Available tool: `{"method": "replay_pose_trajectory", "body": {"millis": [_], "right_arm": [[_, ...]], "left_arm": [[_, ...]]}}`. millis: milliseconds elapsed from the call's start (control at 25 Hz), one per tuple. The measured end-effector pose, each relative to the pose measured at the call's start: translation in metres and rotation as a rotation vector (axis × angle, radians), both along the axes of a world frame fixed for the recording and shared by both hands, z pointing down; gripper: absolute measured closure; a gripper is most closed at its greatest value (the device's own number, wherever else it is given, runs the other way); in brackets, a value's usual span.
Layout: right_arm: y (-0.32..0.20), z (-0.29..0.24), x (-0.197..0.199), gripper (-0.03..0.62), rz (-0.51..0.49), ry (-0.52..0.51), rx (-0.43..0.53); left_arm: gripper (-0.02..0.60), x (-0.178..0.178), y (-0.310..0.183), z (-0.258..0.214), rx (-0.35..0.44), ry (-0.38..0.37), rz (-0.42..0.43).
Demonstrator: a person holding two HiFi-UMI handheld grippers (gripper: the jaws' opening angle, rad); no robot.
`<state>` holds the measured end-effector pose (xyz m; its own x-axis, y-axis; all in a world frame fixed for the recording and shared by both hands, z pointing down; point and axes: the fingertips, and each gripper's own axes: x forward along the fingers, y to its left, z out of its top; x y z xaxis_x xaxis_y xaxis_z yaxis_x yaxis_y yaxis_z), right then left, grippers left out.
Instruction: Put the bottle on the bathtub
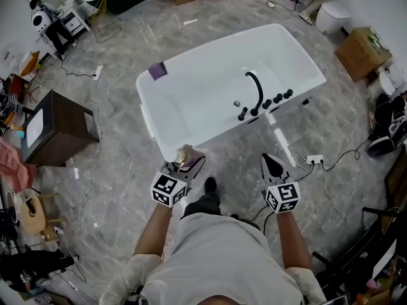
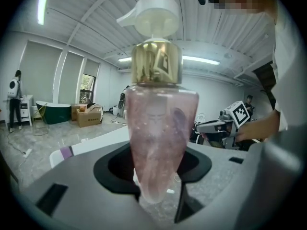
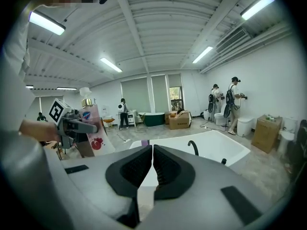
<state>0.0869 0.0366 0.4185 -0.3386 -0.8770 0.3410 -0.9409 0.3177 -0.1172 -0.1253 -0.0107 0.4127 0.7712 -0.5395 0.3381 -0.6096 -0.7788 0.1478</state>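
A pink translucent bottle (image 2: 160,138) with a gold collar and a white pump top stands upright between the jaws of my left gripper (image 2: 158,195), which is shut on its lower body. In the head view that gripper (image 1: 184,161) holds the bottle (image 1: 186,155) just in front of the near left corner of the white bathtub (image 1: 210,56). My right gripper (image 1: 272,165) hovers over the floor in front of the tub's tap end. Its jaws (image 3: 151,164) are shut with nothing between them. The bottle (image 3: 91,123) also shows at the left of the right gripper view.
A black faucet (image 1: 256,84) and knobs sit on the tub's right rim, and a purple item (image 1: 157,70) on its far left corner. A brown cabinet (image 1: 60,129) stands left, with cardboard boxes and a toilet (image 1: 332,16) beyond. Cables and a power strip (image 1: 314,159) lie on the floor.
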Motion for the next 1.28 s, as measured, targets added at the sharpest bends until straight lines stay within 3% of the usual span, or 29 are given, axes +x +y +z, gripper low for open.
{"method": "replay_pose_trajectory", "body": {"millis": [360,680,1280], "right_arm": [[-0.072,0.018,-0.023,0.562,0.063,0.018,-0.031],[-0.104,0.035,-0.026,0.563,0.087,0.028,-0.060],[-0.126,0.072,0.007,0.562,0.049,0.008,-0.120]], "left_arm": [[0.360,-0.007,-0.093,0.021,-0.026,-0.007,0.088],[0.360,0.007,-0.139,0.036,-0.035,-0.008,0.132],[0.360,0.041,-0.160,0.075,-0.061,-0.023,0.041]]}}
